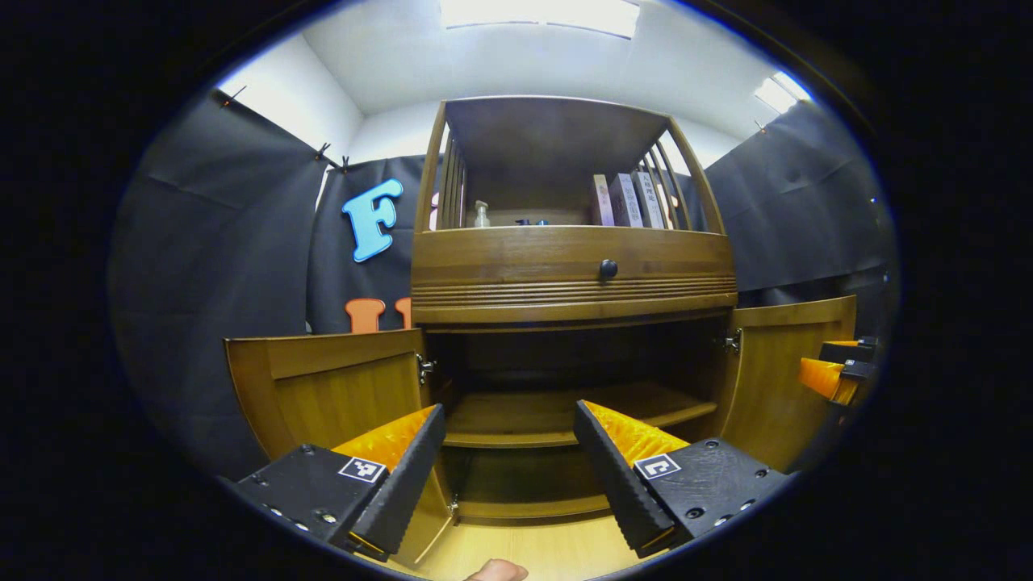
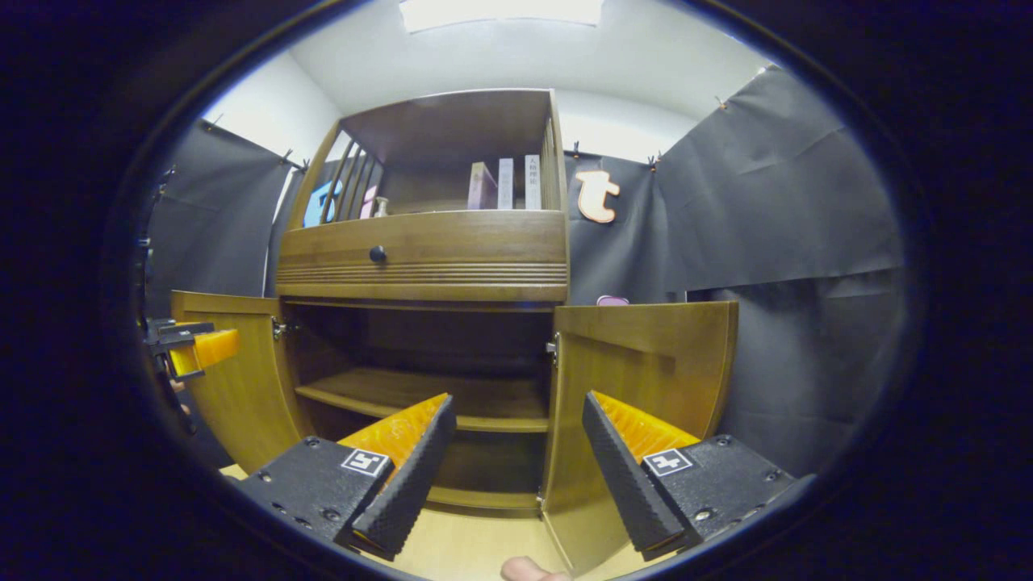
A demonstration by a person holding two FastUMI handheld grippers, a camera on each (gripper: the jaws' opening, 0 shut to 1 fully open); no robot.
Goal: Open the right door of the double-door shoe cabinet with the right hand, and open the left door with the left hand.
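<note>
Shoe cabinet (image 1: pixel 573 266): wooden, double-door, straight ahead of both grippers; lower compartment exposed.
Left door (image 1: pixel 339 387): swung wide open on its hinge, ahead and just left of the left gripper; in the right gripper view it stands at far left (image 2: pixel 234 379).
Right door (image 2: pixel 646 363): swung wide open, directly ahead of the right gripper's right finger; in the left gripper view it stands at right (image 1: pixel 787 379).
Inner shelf (image 1: pixel 557 415): one wooden board across the open compartment, beyond the gap between the fingers.
Left gripper (image 1: pixel 508 452): jaws spread wide, nothing between them, clear of both doors; seen at the far left edge of the right gripper view (image 2: pixel 190 347).
Right gripper (image 2: pixel 516 444): jaws spread wide, holding nothing, near the right door's lower edge; seen at the far right edge of the left gripper view (image 1: pixel 835 371).
Drawer knob (image 1: pixel 608 269): dark, round, on the drawer front above the compartment.
Books (image 1: pixel 629 200): upright on the top open shelf, right side.
Bottle (image 1: pixel 482 214): small, on the same shelf, left.
Floor (image 1: pixel 524 553): pale wood, below the grippers.
</note>
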